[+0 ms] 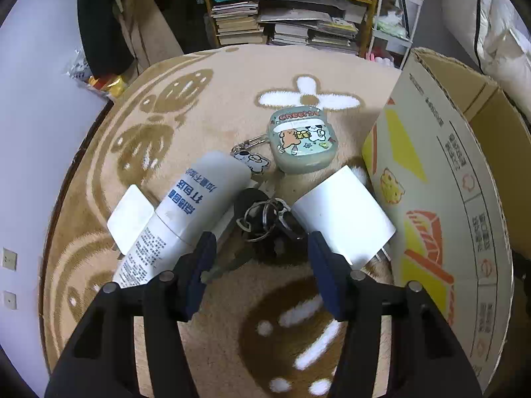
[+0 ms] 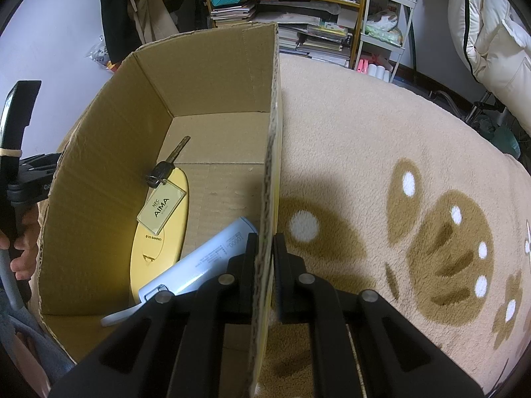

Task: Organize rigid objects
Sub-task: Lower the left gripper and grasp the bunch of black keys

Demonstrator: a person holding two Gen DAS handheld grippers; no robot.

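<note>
**Wide fingers over the key bunch, box wall pinched**

Nearest the left lens: blue-padded fingers [image 1: 207, 255], spread wide and empty, straddling a dark key bunch [image 1: 265, 219] on the rug [image 1: 205, 99]. Crowded there: white tube [image 1: 186, 212] touching on one side, white cube [image 1: 341, 215] on the other, cartoon earbud case [image 1: 302, 139] just beyond. Best lowered straight down, centred on the rings, closing without catching tube or cube, then lifted toward the cardboard box [image 1: 438, 172] beside. Over on the right gripper [image 2: 265, 248]: clamped narrow on the box wall [image 2: 270, 172], steadying it. Already inside: tagged key [image 2: 166, 165], yellow oval [image 2: 159, 232], pale power bank [image 2: 205, 258].
</note>
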